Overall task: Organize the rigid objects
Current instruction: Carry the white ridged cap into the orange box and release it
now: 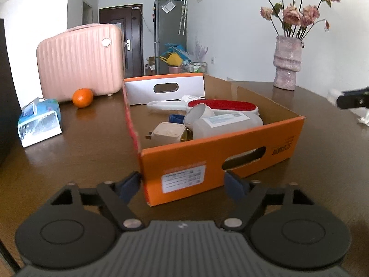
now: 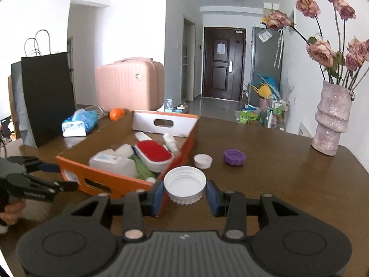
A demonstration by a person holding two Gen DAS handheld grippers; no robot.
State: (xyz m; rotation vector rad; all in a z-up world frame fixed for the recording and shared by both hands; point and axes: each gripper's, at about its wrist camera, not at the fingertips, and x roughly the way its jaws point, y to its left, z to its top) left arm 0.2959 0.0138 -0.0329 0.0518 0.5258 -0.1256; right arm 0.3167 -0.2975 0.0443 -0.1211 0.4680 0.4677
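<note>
White cap held beside the orange box, ready to go in.

The right hand-held gripper point(image 2: 185, 192) clamped a white cap point(image 2: 185, 184) by its rim, just beside the orange box point(image 2: 101, 180) on the tabletop point(image 2: 288, 184); the left hand-held gripper point(image 1: 182, 184) straddled the box's near corner, apparently bracing it, pads not visibly pressing.

Orange box point(image 1: 207, 159) front wall: white sticker point(image 1: 184, 178) at 7 o'clock, print too small to read.
Box, 3 o'clock end: dark printed characters point(image 1: 281, 148), blurred, illegible.
White bottle point(image 1: 227, 124) label: unreadable.
</note>
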